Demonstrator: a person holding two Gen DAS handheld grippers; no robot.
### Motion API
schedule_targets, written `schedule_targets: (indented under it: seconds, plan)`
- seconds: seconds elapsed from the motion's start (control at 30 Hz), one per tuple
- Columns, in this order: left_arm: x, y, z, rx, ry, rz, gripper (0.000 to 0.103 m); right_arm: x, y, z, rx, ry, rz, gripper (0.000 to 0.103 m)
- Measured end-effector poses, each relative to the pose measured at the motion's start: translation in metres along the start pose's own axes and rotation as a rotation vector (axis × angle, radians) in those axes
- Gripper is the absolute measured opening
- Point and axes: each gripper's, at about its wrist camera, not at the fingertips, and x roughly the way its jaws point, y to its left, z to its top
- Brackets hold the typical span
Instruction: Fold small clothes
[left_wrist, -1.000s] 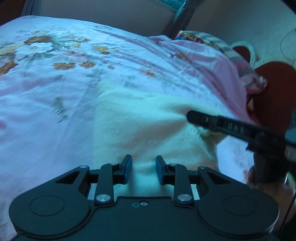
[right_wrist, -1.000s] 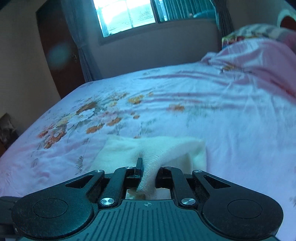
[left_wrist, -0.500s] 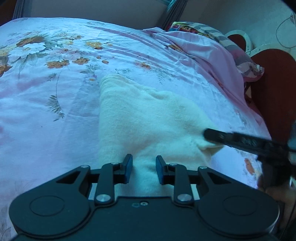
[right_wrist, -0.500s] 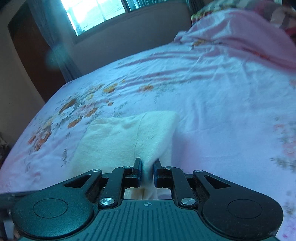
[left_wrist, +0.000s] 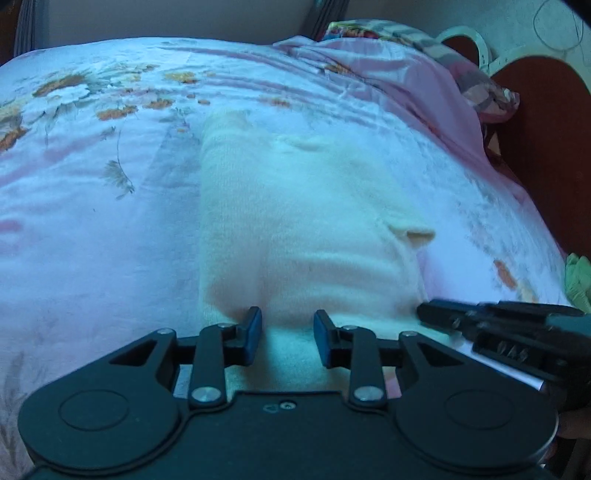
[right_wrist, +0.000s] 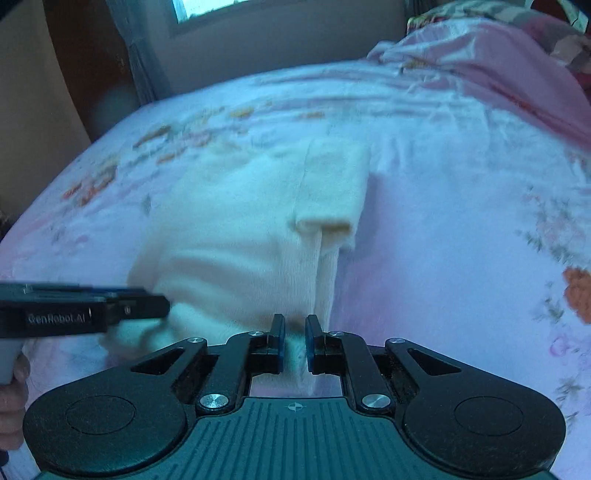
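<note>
A small cream knit garment (left_wrist: 295, 221) lies on the pink floral bedsheet (left_wrist: 92, 206), folded over lengthwise, its short sleeve (right_wrist: 332, 192) lying on top at the right. My left gripper (left_wrist: 287, 334) is open, its jaws apart over the garment's near edge. My right gripper (right_wrist: 294, 341) has its jaws close together on the garment's near right edge (right_wrist: 295, 354). The right gripper shows at the right in the left wrist view (left_wrist: 480, 325); the left gripper shows at the left in the right wrist view (right_wrist: 92, 312).
A bunched pink blanket (left_wrist: 406, 85) and a patterned pillow (left_wrist: 480, 85) lie at the bed's far right. A dark red headboard (left_wrist: 546, 147) stands beyond them. A window (right_wrist: 207, 7) and a dark door (right_wrist: 92, 66) are on the far wall.
My right gripper pulled the lifted fold of the garment towards me and down onto the bed. The garment now lies flatter. My left gripper stayed open at the near edge.
</note>
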Motion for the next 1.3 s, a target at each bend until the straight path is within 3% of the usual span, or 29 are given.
schedule_targets:
  seconds: [0.07, 0.1, 0.17, 0.3, 0.43, 0.53, 0.63, 0.73, 1.0, 1.3]
  plan:
    - [0.0, -0.003, 0.0, 0.005, -0.017, 0.015, 0.034, -0.008, 0.005, 0.007, 0.004, -0.063, 0.032, 0.01]
    - [0.006, -0.002, -0.002, -0.006, 0.006, 0.024, 0.034, -0.002, 0.01, 0.005, -0.019, -0.045, 0.013, 0.01]
    - [0.014, -0.001, -0.012, -0.017, 0.022, 0.03, 0.034, 0.024, 0.014, -0.01, -0.072, 0.088, -0.019, 0.01]
    - [0.0, -0.012, -0.022, 0.054, 0.013, 0.045, 0.034, 0.014, 0.02, -0.018, -0.099, 0.047, -0.03, 0.01]
    - [-0.014, -0.01, -0.023, 0.019, -0.02, 0.043, 0.037, -0.011, 0.028, -0.014, -0.058, -0.056, 0.031, 0.01]
    - [0.005, -0.013, -0.03, 0.065, 0.036, 0.085, 0.036, 0.017, 0.039, -0.026, -0.162, 0.065, -0.047, 0.01]
    - [-0.003, -0.02, -0.031, 0.083, 0.037, 0.086, 0.039, 0.01, 0.04, -0.03, -0.191, 0.054, -0.056, 0.01]
    - [-0.015, -0.012, -0.032, 0.026, 0.02, 0.065, 0.039, -0.002, 0.039, -0.031, -0.175, 0.036, -0.044, 0.011]
    - [-0.014, -0.004, 0.007, -0.05, -0.046, 0.062, 0.041, -0.022, 0.031, 0.004, -0.093, -0.1, -0.005, 0.011]
    - [0.057, -0.008, 0.082, 0.013, -0.049, 0.101, 0.041, 0.047, 0.008, 0.092, -0.092, -0.125, -0.057, 0.011]
